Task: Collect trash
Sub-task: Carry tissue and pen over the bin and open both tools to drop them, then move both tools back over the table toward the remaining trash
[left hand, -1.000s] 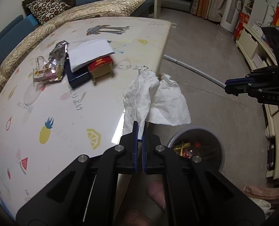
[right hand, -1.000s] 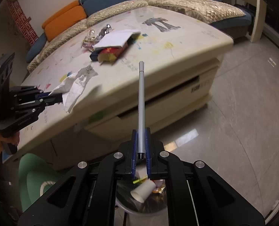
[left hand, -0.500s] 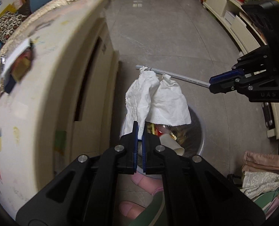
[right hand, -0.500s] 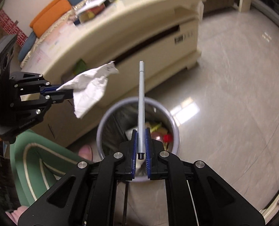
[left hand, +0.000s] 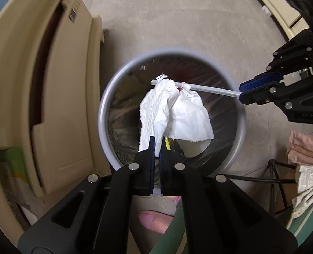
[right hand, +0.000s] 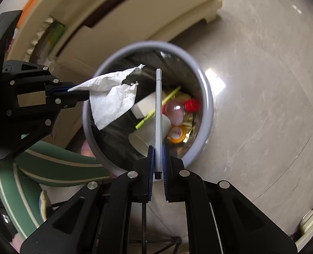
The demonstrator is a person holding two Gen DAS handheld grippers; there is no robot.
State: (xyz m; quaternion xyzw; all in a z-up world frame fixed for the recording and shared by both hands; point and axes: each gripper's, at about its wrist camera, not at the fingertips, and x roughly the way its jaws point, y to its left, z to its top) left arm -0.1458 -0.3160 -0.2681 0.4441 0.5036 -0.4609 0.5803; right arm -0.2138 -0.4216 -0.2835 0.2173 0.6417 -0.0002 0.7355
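Hanging crumpled white tissue (left hand: 175, 114) and slim grey pen (right hand: 158, 114) over round bin (right hand: 207, 105).

Right gripper (right hand: 157, 148) clamps grey pen (right hand: 158, 114) above trash bin (right hand: 207, 97); left gripper (right hand: 80, 92) pinches tissue (right hand: 110, 99).

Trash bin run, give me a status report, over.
Left gripper shut on crumpled tissue, above trash bin. Right gripper shut on grey pen, also over the bin. Nothing blocking the drop.
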